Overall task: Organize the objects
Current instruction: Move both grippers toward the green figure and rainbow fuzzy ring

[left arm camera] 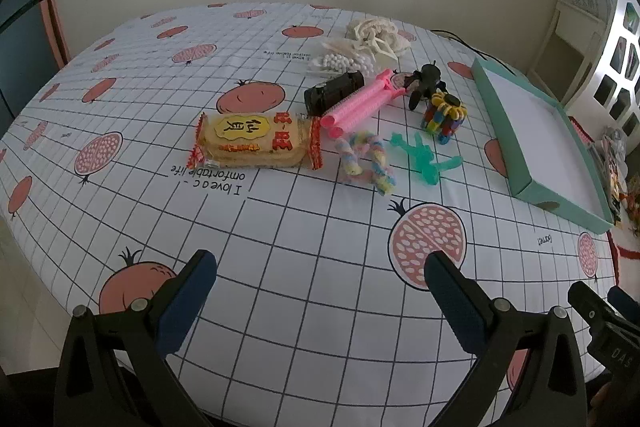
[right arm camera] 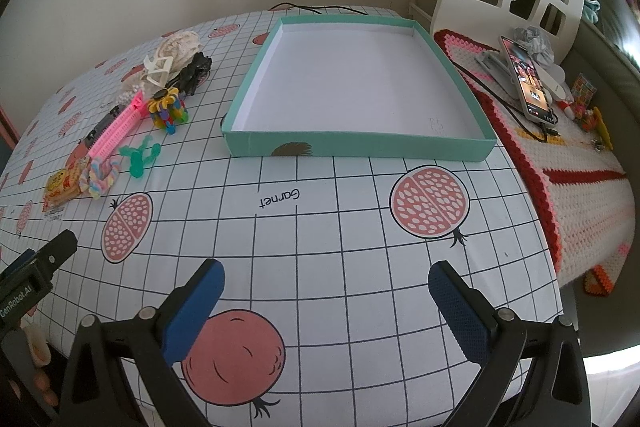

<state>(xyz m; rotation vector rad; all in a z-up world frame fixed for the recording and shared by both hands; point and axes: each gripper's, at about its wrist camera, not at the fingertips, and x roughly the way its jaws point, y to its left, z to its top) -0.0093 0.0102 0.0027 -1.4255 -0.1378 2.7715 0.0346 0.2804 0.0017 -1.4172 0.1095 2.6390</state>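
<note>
Nearest the cameras, the left gripper (left arm camera: 320, 267) and the right gripper (right arm camera: 326, 277) hover above the near edge of the tablecloth (right arm camera: 340, 227). Both have their blue-padded jaws spread wide, and nothing sits between them. The cloth is white with a black grid and pomegranate prints.

Beyond the left gripper, the loose objects lie in a cluster well apart from either claw:
- A rice cracker packet (left arm camera: 256, 143) lies flat at the near left of the cluster.
- A pastel twisted rope (left arm camera: 366, 159) lies just right of the packet.
- A translucent green figure (left arm camera: 424, 157) lies just right of the rope.
- A pink ribbed roller (left arm camera: 360, 103) lies diagonally behind the rope, its near end touching the packet's corner.
- A black cylinder (left arm camera: 334, 91) rests against the roller's far side.
- A multicoloured block toy (left arm camera: 444, 117) stands right of the roller.
- A black figure (left arm camera: 426, 81) stands just behind the block toy.
- A bag of white beads (left arm camera: 340, 61) and a cream-coloured bundle (left arm camera: 376, 35) lie farthest back.

Right of the cluster, a shallow teal tray (right arm camera: 360, 145) with a white floor rests on the cloth, holding nothing. Past the table's right edge, a phone (right arm camera: 528, 83) leans on a stand above a crocheted blanket (right arm camera: 580, 187).
</note>
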